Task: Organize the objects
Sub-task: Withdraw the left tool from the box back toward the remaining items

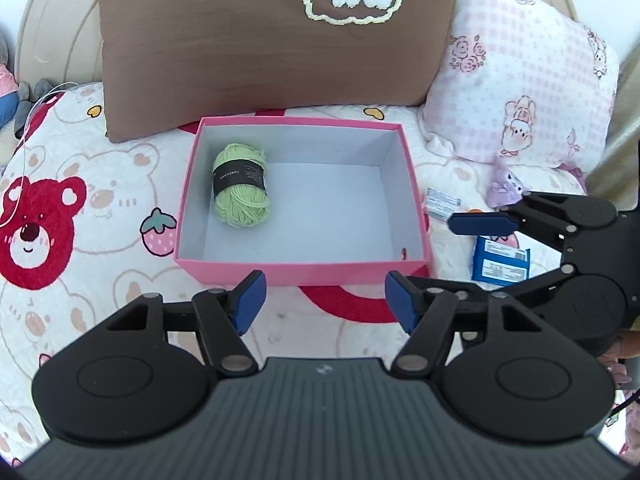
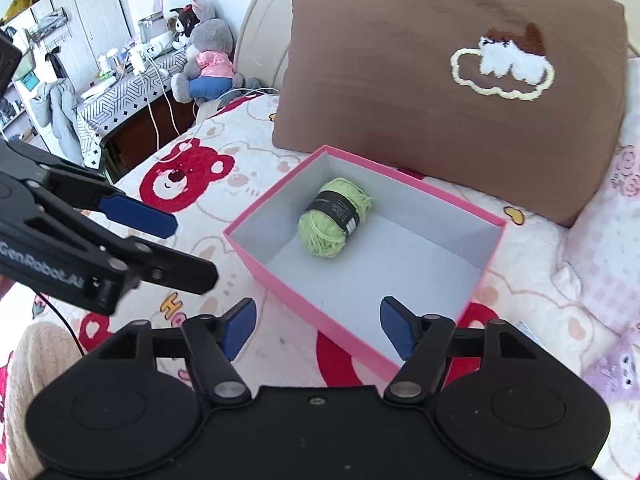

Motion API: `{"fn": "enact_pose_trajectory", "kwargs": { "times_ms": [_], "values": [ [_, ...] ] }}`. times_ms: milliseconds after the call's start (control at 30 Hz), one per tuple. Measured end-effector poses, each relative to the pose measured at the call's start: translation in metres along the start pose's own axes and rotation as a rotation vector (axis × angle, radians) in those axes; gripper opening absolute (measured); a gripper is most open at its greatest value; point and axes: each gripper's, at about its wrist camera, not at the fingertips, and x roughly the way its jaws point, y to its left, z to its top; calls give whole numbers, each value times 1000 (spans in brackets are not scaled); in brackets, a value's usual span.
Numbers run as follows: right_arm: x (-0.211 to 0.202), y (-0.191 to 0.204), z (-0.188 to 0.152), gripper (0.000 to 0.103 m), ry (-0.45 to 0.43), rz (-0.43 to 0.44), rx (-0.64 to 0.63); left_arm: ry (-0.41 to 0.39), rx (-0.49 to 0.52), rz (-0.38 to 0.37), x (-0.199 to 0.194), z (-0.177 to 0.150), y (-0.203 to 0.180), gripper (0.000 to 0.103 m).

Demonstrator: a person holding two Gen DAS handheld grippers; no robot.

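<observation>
Spread over the bed's bear-print quilt (image 1: 100, 184), loose items like the blue packet (image 1: 500, 264) lie just right of the pink box (image 1: 304, 272) holding green yarn (image 1: 240, 190), nearest my right gripper (image 2: 316, 328), both my jaws wide open and empty.

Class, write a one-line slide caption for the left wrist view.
Open left gripper faces a pink cardboard box holding one green yarn ball on the bear-print bedspread.

green yarn (image 1: 240, 186), pink box (image 1: 304, 270)
</observation>
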Motion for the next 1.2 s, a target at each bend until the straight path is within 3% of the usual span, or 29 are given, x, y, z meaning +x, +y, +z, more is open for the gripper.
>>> {"fn": "enact_pose_trajectory", "kwargs": {
  "times_ms": [200,400,533,1200],
  "values": [
    [-27,1,-13,93,-13,-38,-7,-16,-9,30,-12,-9,-7,71],
    [-53,2,-23,93,-34,-75,-13,-10,-3,41,-20,-18,-11,80],
    [-67,2,-32,93,-49,-95,-5,-34,4,36,-24,-25,-17,96],
    [-111,-21,-97,93,-2,-171,49,34,64,-42,-3,-51,-66,96]
  ]
}}
